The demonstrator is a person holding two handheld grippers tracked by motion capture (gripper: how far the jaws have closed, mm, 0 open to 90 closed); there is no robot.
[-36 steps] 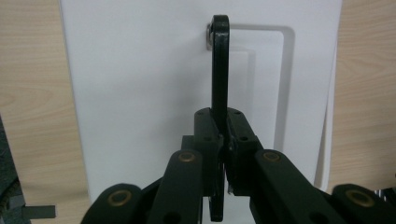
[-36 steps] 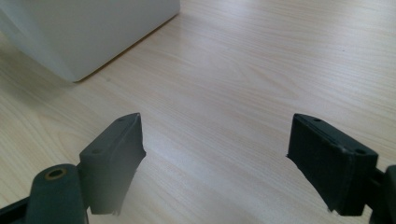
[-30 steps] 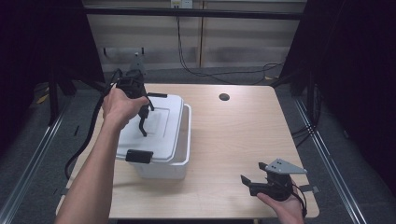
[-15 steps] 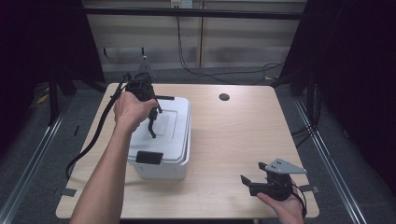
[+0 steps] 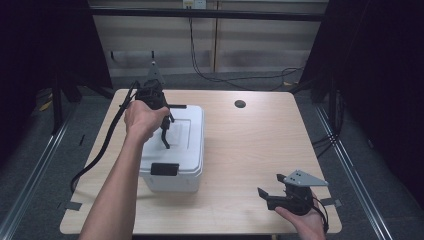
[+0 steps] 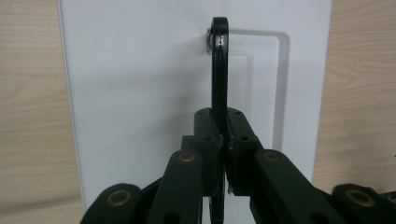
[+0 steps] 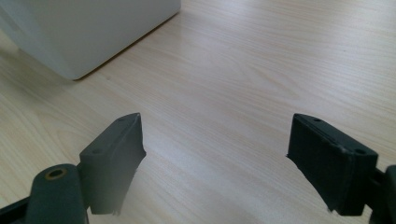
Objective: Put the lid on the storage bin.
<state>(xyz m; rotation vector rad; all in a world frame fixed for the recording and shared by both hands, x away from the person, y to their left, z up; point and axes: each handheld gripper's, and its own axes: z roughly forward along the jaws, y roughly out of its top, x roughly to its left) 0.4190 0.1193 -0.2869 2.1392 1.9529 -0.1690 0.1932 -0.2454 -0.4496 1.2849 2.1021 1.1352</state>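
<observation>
White plastic: the box [image 5: 175,150] is a lidded tub with hard, smooth walls, and it sits directly under the left hand-held gripper [image 5: 165,131], on the near-left part of the surface [image 5: 260,150].
Handle: a thin black carrying handle [image 6: 219,70] stands raised on edge above the lid [image 6: 140,93], hinged at a small metal pivot at its far end.
Left hand-held gripper: clamped tight on the handle, pads pressed on both flat sides of the strip, just ahead of the person's left hand [image 5: 142,120].
Right hand-held gripper [image 5: 272,196]: jaws wide apart with nothing between them, low over bare wood, well apart from the box and to its right.
Clasp: a black latch [image 5: 165,169] sits on the box's near wall, below and nearer the person than the left hand-held gripper.
Weight: likely light if empty, though the walls hide any contents, so I cannot tell what load hangs on the handle.
Stiffness: the shell looks rigid and should not flex; the handle is narrow and may swing on its pivots.
Slip: glossy sides offer poor purchase for flat pads, so they are a bad place to squeeze.
Where to hold: the middle of the handle looks best, so the box hangs level rather than tipping.
Risk: a lift off-centre could tilt the tub.
</observation>
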